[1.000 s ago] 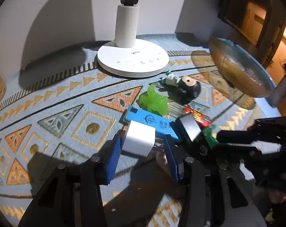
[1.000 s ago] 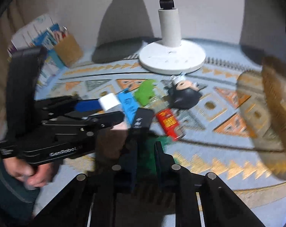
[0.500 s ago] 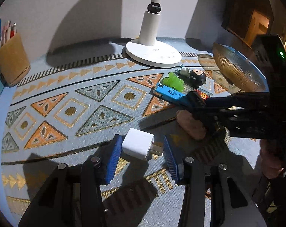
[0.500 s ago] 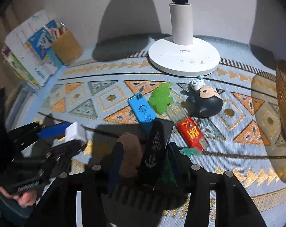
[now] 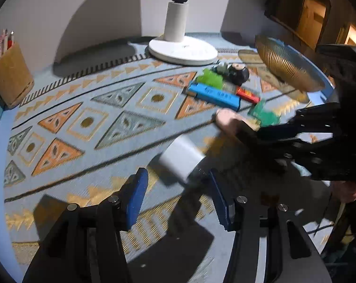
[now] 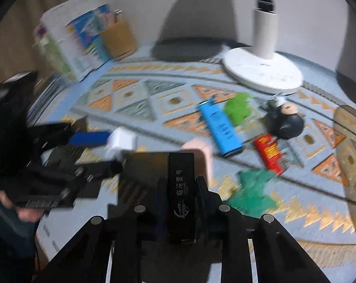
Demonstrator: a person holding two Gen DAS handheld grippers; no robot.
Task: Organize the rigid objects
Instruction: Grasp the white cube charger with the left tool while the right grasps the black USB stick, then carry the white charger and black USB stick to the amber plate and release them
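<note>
A white charger cube (image 5: 180, 160) (image 6: 121, 141) lies blurred on the patterned mat (image 5: 83, 122), just beyond my left gripper (image 5: 178, 195) (image 6: 114, 152). Its jaws are opening and the blue pads (image 5: 135, 193) stand clear of the cube. My right gripper (image 6: 180, 184) (image 5: 248, 129) is shut on an upright black lighter (image 6: 181, 188), close to the right of the left one. A pinkish rounded thing (image 6: 196, 146) shows behind the lighter; I cannot tell what it is. A blue lighter (image 5: 213, 94), green toy (image 5: 211, 79), black round figure (image 5: 237, 70), red lighter (image 5: 247, 94) and dark green piece (image 5: 262, 115) cluster near the lamp.
A white lamp base (image 5: 182, 50) stands at the back. A ribbed gold dish (image 5: 286, 68) sits at the right edge. A brown pen holder (image 5: 10, 75) and books (image 6: 79, 35) stand at the far left. A hand (image 6: 24, 212) holds the left gripper.
The left gripper carried the white cube leftward away from the pile; its pads have now spread off the cube. The right gripper followed leftward and tightened on the black lighter.
</note>
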